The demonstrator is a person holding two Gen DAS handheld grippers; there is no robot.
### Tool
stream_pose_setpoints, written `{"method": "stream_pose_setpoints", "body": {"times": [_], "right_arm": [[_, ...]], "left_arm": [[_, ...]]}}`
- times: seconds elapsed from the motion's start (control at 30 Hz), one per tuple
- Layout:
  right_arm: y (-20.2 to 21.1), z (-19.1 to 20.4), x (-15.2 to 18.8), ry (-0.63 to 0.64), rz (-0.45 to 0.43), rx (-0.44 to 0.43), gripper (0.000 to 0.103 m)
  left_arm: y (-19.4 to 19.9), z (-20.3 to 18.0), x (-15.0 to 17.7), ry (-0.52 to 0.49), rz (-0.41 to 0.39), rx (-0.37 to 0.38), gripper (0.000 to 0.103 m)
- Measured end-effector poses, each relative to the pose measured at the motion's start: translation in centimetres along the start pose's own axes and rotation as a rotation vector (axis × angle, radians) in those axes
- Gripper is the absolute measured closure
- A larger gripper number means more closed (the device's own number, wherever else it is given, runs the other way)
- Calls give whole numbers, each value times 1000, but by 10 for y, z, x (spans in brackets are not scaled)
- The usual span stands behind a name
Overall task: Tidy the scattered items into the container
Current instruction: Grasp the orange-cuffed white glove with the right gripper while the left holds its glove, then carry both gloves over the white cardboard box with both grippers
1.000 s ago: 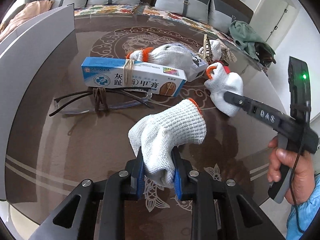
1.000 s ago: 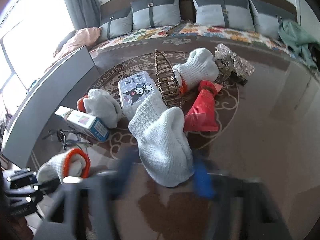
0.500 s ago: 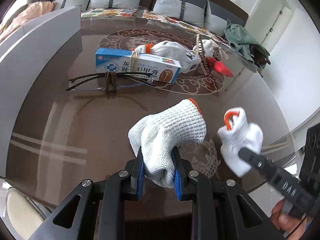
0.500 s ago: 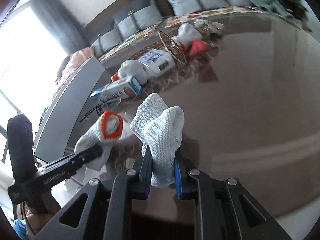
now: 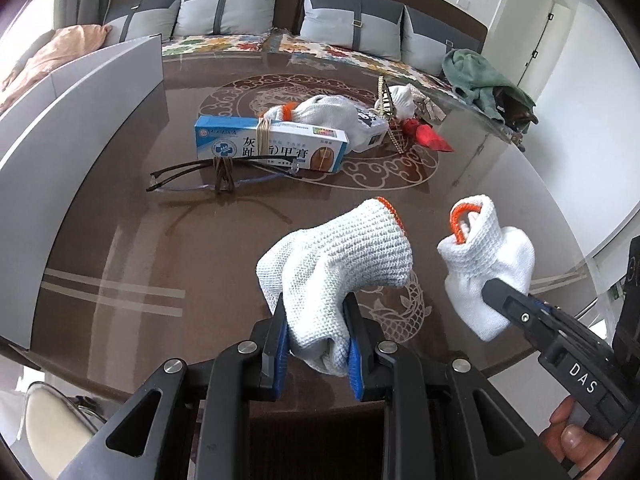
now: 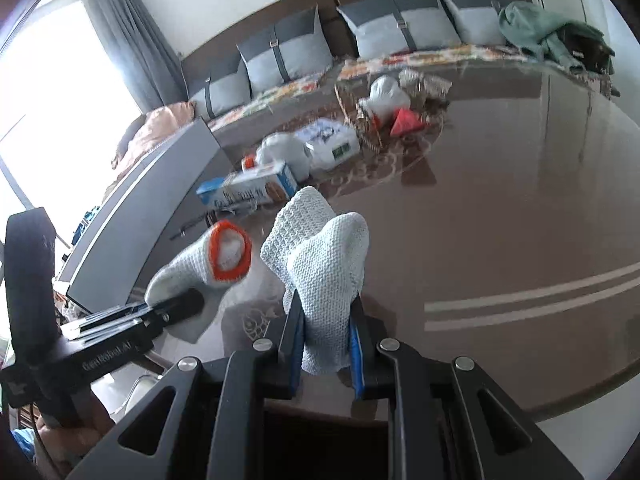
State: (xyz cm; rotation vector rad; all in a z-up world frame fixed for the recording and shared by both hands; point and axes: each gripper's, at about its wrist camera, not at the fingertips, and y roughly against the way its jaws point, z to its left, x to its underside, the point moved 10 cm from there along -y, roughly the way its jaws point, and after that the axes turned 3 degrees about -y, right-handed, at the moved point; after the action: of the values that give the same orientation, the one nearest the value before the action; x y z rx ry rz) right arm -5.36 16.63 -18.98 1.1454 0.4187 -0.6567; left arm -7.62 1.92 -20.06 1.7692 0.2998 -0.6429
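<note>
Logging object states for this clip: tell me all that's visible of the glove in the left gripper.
The glove is white knitted fabric with an orange-trimmed cuff. The left gripper is shut on its finger end between blue pads, so the cuff points up and away, its opening showing in the right wrist view. It hangs above the brown table, touching nothing else, beside the right gripper's glove.

"DAS" marks the right gripper [image 5: 496, 294]; Chinese characters "灰趾甲膏" cover the blue box [image 5: 271, 147].

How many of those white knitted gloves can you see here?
4. One is pinched in the left gripper, one in the right gripper, one lies behind the blue box, and one sits by the wicker piece. More may be hidden.
</note>
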Motion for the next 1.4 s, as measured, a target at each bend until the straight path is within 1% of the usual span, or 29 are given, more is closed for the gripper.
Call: {"method": "stream_pose_setpoints", "body": {"times": [0.13, 0.27, 0.67, 1.0, 1.4], "right_arm": [[-1, 3, 2, 16, 4, 6, 84], [0, 5, 4, 29, 5, 8, 84], [-3, 13, 6, 78, 8, 29, 84], [-4, 12, 7, 78, 13, 30, 84], [-3, 12, 7, 85, 16, 42, 84]], "left_arm": [[3, 3, 1, 13, -9, 6, 80], [8, 4, 0, 16, -35, 9, 80], [3, 6, 3, 9, -23, 1, 80], [5, -5, 2, -69, -39, -56, 80], [7, -2, 2, -62, -41, -70, 80]]}}
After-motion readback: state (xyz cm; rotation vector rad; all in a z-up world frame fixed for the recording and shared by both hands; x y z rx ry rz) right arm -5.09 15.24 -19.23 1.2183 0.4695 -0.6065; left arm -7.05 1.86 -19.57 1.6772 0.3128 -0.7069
